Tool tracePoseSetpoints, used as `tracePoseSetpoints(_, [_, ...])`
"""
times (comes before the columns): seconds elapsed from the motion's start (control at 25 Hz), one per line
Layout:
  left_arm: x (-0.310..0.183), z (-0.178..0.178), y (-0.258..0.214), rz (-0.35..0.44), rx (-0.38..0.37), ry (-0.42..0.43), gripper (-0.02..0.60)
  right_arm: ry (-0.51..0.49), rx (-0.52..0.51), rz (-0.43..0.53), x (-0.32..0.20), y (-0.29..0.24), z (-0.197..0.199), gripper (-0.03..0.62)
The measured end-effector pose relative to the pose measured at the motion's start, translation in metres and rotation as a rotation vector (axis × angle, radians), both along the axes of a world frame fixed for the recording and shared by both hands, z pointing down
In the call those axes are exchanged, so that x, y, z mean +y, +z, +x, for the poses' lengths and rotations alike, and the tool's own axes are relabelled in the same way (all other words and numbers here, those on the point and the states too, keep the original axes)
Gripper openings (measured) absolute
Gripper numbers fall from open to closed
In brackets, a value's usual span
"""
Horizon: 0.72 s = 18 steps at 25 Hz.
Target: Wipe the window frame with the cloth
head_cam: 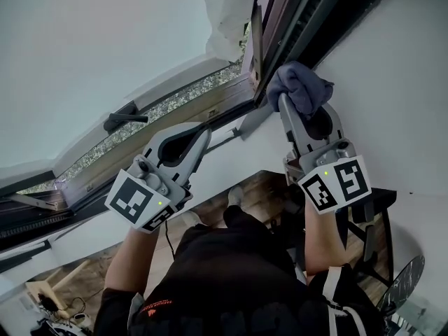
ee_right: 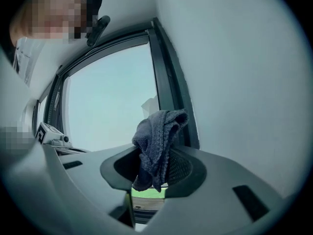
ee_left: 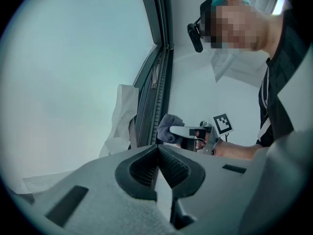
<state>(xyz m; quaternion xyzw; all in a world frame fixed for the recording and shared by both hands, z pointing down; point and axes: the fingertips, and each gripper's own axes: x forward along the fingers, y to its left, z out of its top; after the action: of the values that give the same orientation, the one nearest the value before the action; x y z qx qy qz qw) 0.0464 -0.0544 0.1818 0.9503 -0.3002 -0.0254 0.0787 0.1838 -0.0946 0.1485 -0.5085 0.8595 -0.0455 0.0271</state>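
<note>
Cloth: I clamped it bunched in my right gripper; window frame lay just ahead.
Left gripper: jaws together, empty, farther off.

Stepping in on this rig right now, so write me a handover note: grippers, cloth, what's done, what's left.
Right gripper: shut on the cloth, a dark bunched rag that sticks out past the jaws.
Left gripper: jaws together, nothing between them, held lower by the window.
Cloth is raised right beside the dark window frame, next to the white wall; contact can't be confirmed.
Done: cloth gripped and brought up to the frame. How much has been wiped can't be told.
Left: probably press the cloth on and wipe along the frame.
</note>
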Motion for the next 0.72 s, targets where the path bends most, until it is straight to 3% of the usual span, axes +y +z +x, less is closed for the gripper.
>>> tracePoseSetpoints(0.72, [-0.003,0.003,0.027,-0.057,-0.005,0.028,0.02,0.112,-0.008,-0.07,-0.016,0.034,0.012,0.117])
